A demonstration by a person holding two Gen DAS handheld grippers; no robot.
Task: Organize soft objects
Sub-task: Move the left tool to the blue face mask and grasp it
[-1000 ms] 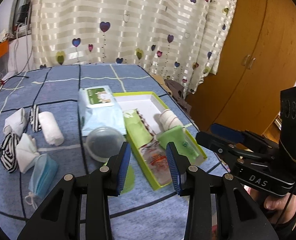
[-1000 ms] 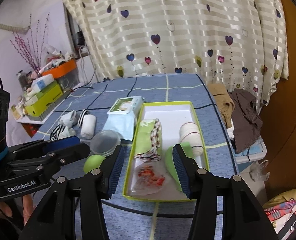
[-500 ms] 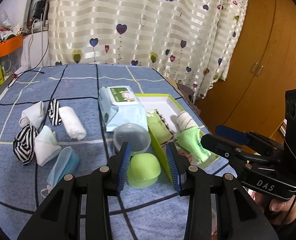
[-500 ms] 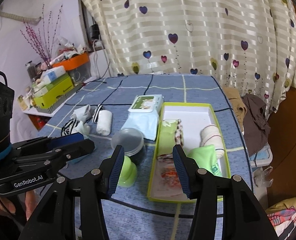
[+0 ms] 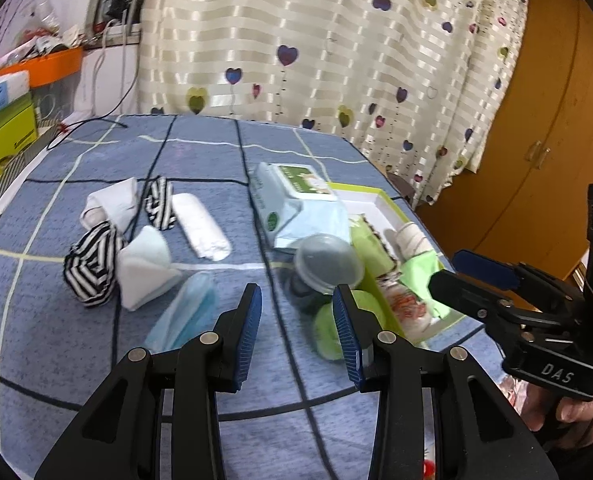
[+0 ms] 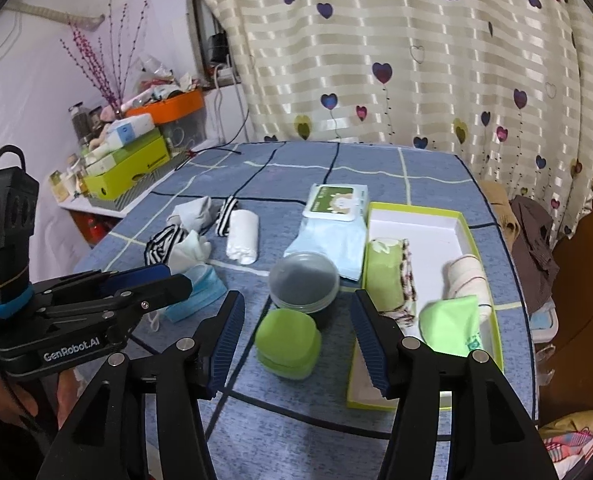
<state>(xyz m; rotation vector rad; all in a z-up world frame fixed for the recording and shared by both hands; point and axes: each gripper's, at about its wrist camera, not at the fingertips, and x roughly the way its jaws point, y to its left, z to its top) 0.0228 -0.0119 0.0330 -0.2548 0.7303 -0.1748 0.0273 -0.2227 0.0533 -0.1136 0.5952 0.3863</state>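
Over a blue checked table (image 6: 428,168), we hold both tongs released and empty: the left gripper (image 5: 296,326) hangs above the cloth near a folded blue face mask (image 5: 184,316), while the right gripper (image 6: 296,340), its jaws just opened wider, frames a green sponge-like pad (image 6: 288,342) without touching it. The soft things lie in two groups. A green-rimmed tray (image 6: 466,224) on the right already holds a green roll (image 6: 382,276), a cream bundle (image 6: 466,280) and a green folded cloth (image 6: 452,326); loose to the left lie striped socks (image 5: 92,268), a white roll (image 5: 202,226) and white folded cloth (image 5: 144,266). A wet-wipe pack (image 6: 332,216) and a clear lidded tub (image 6: 304,282) sit just beside the tray.

We judge the pad the likeliest next pick. To do it well, we lower the right jaws evenly either side, squeeze gently so the soft body does not squirt out, lift clear of the tub, and set it in the tray's bare white corner.
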